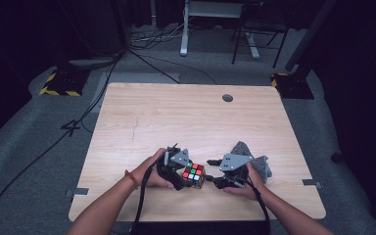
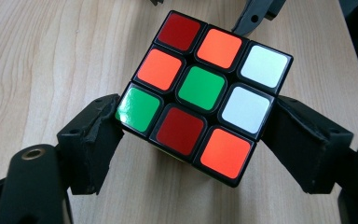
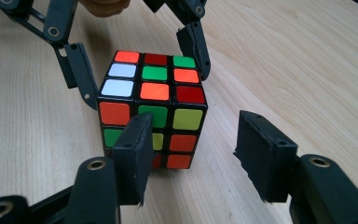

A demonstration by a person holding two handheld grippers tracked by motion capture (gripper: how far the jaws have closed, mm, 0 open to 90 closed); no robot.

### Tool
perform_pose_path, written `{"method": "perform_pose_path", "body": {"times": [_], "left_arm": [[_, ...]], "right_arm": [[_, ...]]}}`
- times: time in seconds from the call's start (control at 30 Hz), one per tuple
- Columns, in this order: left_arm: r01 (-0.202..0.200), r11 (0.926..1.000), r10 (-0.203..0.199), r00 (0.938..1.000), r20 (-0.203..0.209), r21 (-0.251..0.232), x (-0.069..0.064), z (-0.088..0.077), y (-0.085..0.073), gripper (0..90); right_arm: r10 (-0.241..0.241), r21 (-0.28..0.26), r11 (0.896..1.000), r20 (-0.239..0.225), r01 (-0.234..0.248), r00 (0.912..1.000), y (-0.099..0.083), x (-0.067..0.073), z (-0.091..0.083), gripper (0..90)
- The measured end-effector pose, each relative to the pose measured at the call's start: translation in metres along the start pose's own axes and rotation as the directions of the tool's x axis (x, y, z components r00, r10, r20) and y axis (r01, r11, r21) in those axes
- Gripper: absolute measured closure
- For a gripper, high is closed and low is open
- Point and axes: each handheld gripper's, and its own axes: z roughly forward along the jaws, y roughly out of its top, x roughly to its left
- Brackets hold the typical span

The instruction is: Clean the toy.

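Note:
A scrambled Rubik's cube (image 1: pixel 194 174) stands on the wooden table (image 1: pixel 176 117) near its front edge. My left gripper (image 1: pixel 186 175) is shut on it. In the left gripper view both black pads press the cube (image 2: pixel 200 88) at opposite sides of its near part. My right gripper (image 1: pixel 212 171) sits just right of the cube, open. In the right gripper view its jaws (image 3: pixel 196 149) stand wide apart in front of the cube (image 3: pixel 151 102); one jaw overlaps the cube's near face, and I cannot tell whether it touches. The left gripper's fingers (image 3: pixel 81 77) clasp the cube's far side.
A crumpled grey cloth (image 1: pixel 257 159) lies on the table behind the right hand. A round cable hole (image 1: pixel 227 98) sits near the table's far edge. Cables (image 1: pixel 78 122) and desk legs (image 1: pixel 183 34) are on the floor beyond the table.

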Motion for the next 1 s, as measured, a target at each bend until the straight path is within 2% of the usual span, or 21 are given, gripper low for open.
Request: {"method": "perform_pose_path", "body": {"times": [0.1,0.3,0.43,0.7,0.8,1.0], "left_arm": [[0.005,1.0000,-0.005,1.0000,0.003,-0.007,0.001,-0.001,-0.002,20.8],[-0.007,0.9993,0.007,0.9999,-0.013,0.037,0.002,0.000,-0.004,16.3],[-0.004,0.9985,0.006,0.9995,-0.032,0.055,0.003,-0.002,-0.009,17.3],[0.008,0.9989,-0.007,0.9998,-0.019,0.046,0.008,-0.007,-0.016,18.5],[0.002,0.9976,0.001,0.9995,-0.033,0.069,0.008,-0.006,-0.019,17.6],[0.031,0.9973,-0.029,0.9994,-0.020,0.067,0.012,-0.007,-0.025,15.9]], "right_arm": [[-0.001,-0.008,1.000,0.002,0.001,1.0000,0.002,0.000,0.001,46.5],[-0.009,-0.032,0.999,-0.004,0.009,1.0000,0.012,0.001,0.007,47.4],[-0.026,-0.031,0.999,-0.007,0.025,0.9996,0.020,0.001,0.013,46.3],[-0.019,-0.034,0.999,-0.020,0.018,0.9996,0.033,-0.003,0.022,45.4],[-0.020,-0.028,0.999,-0.027,0.019,0.9994,0.039,-0.004,0.025,45.1],[-0.016,-0.026,1.000,-0.048,0.014,0.9987,0.050,-0.006,0.037,45.0]]}}
